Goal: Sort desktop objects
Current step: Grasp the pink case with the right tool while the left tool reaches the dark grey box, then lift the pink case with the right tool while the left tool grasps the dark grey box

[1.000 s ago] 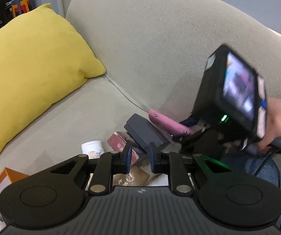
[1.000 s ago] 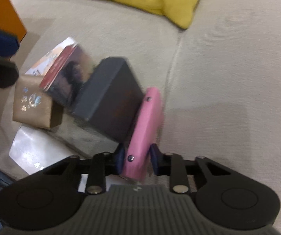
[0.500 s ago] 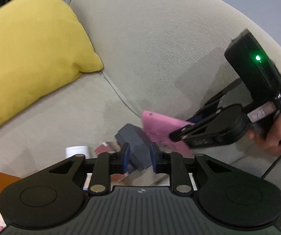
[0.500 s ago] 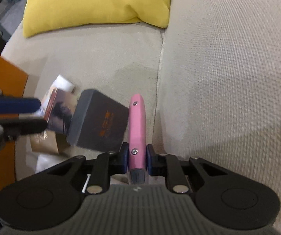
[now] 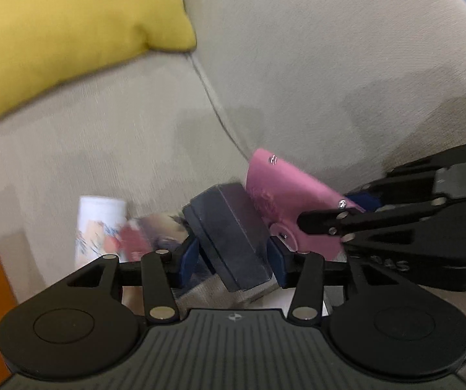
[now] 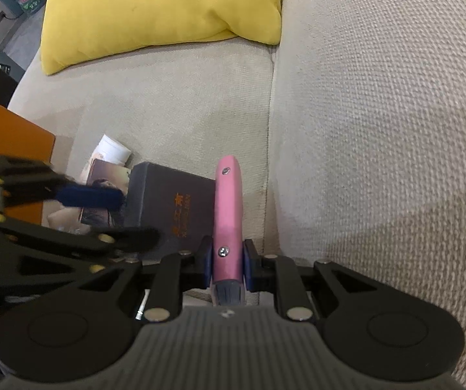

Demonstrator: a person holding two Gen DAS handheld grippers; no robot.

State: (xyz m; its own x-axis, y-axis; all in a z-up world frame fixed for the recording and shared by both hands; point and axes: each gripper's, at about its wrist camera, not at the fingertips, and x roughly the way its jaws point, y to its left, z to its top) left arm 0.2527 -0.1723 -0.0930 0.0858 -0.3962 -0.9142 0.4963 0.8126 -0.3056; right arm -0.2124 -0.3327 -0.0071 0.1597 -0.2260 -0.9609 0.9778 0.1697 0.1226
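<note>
A dark grey box (image 5: 233,240) lies tilted on the beige sofa seat (image 5: 103,136). My left gripper (image 5: 233,260) straddles it, jaws opening, a blue pad on each side of the box and no firm press visible. The same box (image 6: 168,201) shows orange lettering in the right wrist view, with the left gripper (image 6: 119,217) over its left part. My right gripper (image 6: 226,266) is shut on a slim pink case (image 6: 228,208) with silver screws, held edge-up beside the box. From the left wrist view, the pink case (image 5: 285,195) and right gripper (image 5: 333,211) sit just right of the box.
A white tub (image 6: 114,149) and a picture booklet (image 6: 103,188) lie left of the box. An orange box (image 6: 18,136) stands at the far left. A yellow cushion (image 6: 161,9) rests at the back of the seat. The sofa backrest (image 6: 379,130) rises to the right.
My left gripper came down onto the dark box and its jaws spread to either side of it. The right gripper keeps the pink case and has hardly moved lately.
</note>
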